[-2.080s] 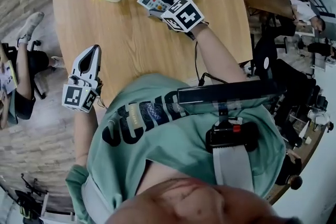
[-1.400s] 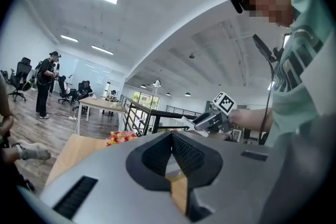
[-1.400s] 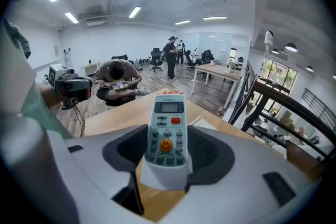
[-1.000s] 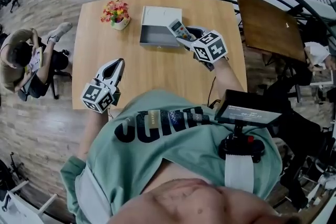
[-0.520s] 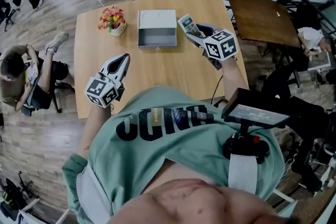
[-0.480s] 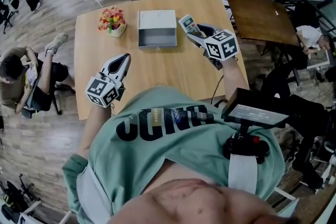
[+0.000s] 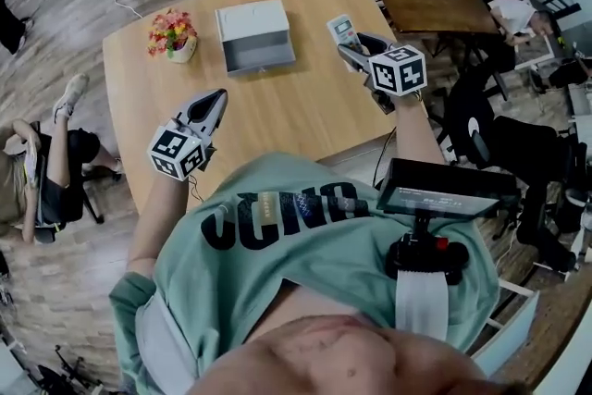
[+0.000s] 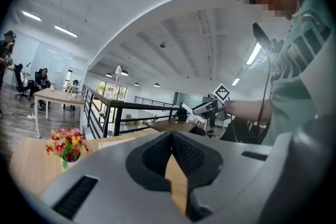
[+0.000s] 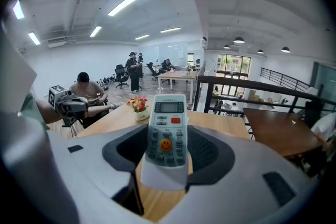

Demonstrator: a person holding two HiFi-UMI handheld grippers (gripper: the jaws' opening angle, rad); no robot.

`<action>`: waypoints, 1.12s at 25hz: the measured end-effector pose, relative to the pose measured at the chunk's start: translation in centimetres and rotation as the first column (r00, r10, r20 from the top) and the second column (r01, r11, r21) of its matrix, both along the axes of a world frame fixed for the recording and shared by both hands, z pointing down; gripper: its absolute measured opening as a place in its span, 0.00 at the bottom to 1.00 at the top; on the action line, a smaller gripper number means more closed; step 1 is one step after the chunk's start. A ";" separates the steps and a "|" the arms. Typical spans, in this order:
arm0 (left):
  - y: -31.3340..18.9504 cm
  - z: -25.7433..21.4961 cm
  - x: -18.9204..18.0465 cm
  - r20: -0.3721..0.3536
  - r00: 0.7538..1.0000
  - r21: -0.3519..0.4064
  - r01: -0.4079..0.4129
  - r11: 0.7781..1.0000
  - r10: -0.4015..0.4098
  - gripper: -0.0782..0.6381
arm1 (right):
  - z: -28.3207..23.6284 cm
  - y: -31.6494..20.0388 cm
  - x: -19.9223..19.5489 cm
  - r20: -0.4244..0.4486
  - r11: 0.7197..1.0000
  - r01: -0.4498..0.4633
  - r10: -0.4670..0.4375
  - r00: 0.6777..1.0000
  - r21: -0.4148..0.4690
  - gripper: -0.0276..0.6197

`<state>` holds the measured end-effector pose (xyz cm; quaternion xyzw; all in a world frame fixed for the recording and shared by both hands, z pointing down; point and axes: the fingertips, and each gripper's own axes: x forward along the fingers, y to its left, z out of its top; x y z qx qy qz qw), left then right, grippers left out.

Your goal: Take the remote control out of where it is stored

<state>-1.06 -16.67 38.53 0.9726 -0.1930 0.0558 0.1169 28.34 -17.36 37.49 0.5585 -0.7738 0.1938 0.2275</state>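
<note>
Now, upper left of the head view: a small flower pot (image 7: 171, 34) sits on the wooden table (image 7: 277, 111), well clear of the action.
Left gripper (image 7: 217, 94): lower left, hovering over the near part of the table. Its own view shows the two pads meeting at the tips with nothing between them, so it carries nothing.
Storage box (image 7: 254, 37): upper middle, white, lying open on the table. From where I stand its grey inside looks bare.
Remote control (image 7: 343, 30): right of the box and well apart from it, lifted off the wood, near the table's right edge.
Right gripper (image 7: 354, 48): upper right, jaws clamped on the remote's lower end with one pad on each long side. The button face is up and the far end sticks out free ahead.
Task stage: I'd say the taking-out is done.
Weight: looks light, a hollow plastic shell.
Stiffness: rigid, I'd guess; it shouldn't bend between the pads.
Surface: smooth plastic sides, likely a bit slippery. Held by one end, it could pivot downward if swung.
Fragile spots: the little screen (image 9: 167, 107) and the buttons (image 9: 166, 136) are best not squeezed.
Best hold: across the narrow sides at the plain lower end or mid-body, much as it's held.
</note>
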 end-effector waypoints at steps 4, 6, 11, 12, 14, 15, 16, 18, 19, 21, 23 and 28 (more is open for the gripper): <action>0.3 1.4 2.3 0.018 1.000 -0.032 -0.012 0.999 0.012 0.12 | 1.7 0.3 2.2 0.029 1.000 -0.015 0.015 0.999 -0.007 0.42; 0.7 2.3 3.1 0.032 0.999 -0.036 -0.013 0.999 0.014 0.12 | 2.9 0.7 2.6 0.043 1.000 -0.010 0.011 0.999 -0.013 0.42; 0.2 4.2 9.2 0.032 0.999 -0.093 0.028 0.995 -0.026 0.12 | 5.8 0.6 7.0 0.075 0.998 0.032 -0.029 0.997 -0.045 0.42; 0.1 4.8 10.5 0.038 0.999 -0.104 0.032 0.994 -0.028 0.12 | 6.4 0.5 7.9 0.082 0.998 0.041 -0.036 0.996 -0.052 0.42; -0.1 6.3 12.9 0.056 0.998 -0.131 0.032 0.991 -0.025 0.12 | 7.9 0.3 9.3 0.092 0.996 0.052 -0.046 0.995 -0.066 0.42; -0.1 7.1 14.0 0.065 0.998 -0.142 0.029 0.989 -0.020 0.12 | 8.6 0.2 9.9 0.095 0.996 0.057 -0.050 0.994 -0.072 0.42; -0.2 7.7 15.1 0.076 0.997 -0.151 0.026 0.988 -0.015 0.12 | 9.2 0.1 10.5 0.097 0.995 0.061 -0.054 0.994 -0.078 0.42; -0.4 8.9 16.9 0.103 0.995 -0.169 0.017 0.985 0.000 0.12 | 10.5 0.0 11.6 0.103 0.993 0.068 -0.058 0.993 -0.096 0.42; -0.5 9.6 17.7 0.119 0.993 -0.180 0.012 0.984 0.010 0.12 | 11.3 0.1 11.9 0.109 0.992 0.069 -0.057 0.992 -0.108 0.42; -0.7 11.2 19.0 0.150 0.988 -0.203 0.001 0.979 0.030 0.12 | 13.0 0.4 12.5 0.120 0.989 0.068 -0.052 0.991 -0.134 0.42; -1.0 12.8 20.3 0.172 0.984 -0.223 -0.006 0.975 0.046 0.12 | 14.6 0.6 13.1 0.126 0.985 0.071 -0.052 0.991 -0.157 0.42; -1.4 15.9 22.6 0.208 0.975 -0.278 -0.017 0.960 0.078 0.12 | 18.3 0.5 13.7 0.142 0.975 0.081 -0.052 0.989 -0.208 0.42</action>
